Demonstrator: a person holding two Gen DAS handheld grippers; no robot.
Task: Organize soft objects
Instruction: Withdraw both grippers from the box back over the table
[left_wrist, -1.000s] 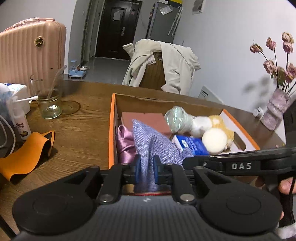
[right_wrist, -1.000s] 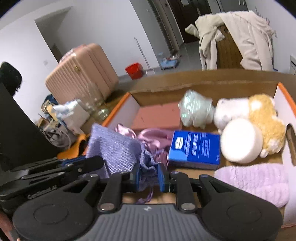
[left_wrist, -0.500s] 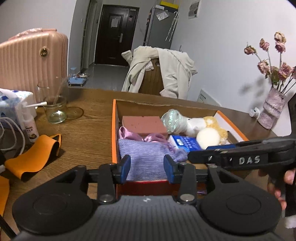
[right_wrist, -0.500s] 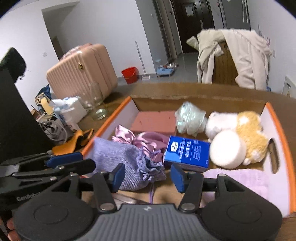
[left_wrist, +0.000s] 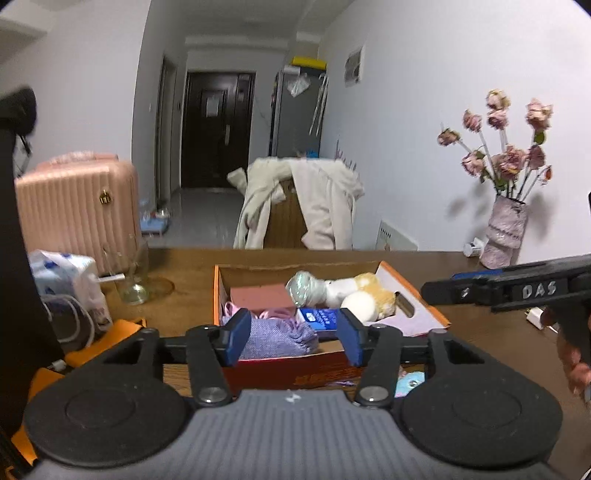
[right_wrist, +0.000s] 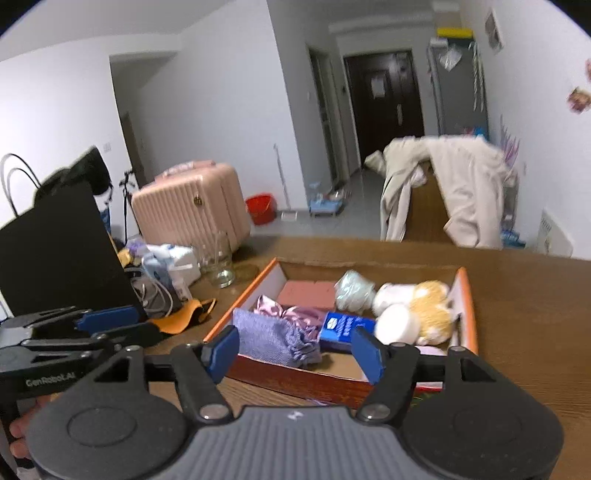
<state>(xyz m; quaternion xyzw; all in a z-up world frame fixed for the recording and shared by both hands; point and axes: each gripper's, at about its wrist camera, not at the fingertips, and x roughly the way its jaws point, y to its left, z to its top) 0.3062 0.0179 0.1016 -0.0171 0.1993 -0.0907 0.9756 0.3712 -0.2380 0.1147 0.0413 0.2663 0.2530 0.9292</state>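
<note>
My jaws on both sides are opening and have nothing in them: the left gripper (left_wrist: 291, 338) and the right gripper (right_wrist: 295, 353) each stand about half spread, pads clear of everything, held above the near edge of the box (right_wrist: 303, 380) rather than inside it. The purple knitted pouch (right_wrist: 275, 341) lies in the near left corner of that box, flat on its side, touching the pink satin cloth (right_wrist: 291, 314) behind it and just beside the blue packet (right_wrist: 345, 326). Further in sit the pink block (right_wrist: 308, 293), a pale crinkly bundle (right_wrist: 354, 291) and the plush toy (right_wrist: 417, 310) against the right wall. I judge this the release and pull-away after placing the pouch, so doing it well means lifting straight clear with the pads apart, so no thread of the pouch's gathered mouth snags and drags it out. Then I can look over the table (right_wrist: 524, 295) for the next soft thing.
</note>
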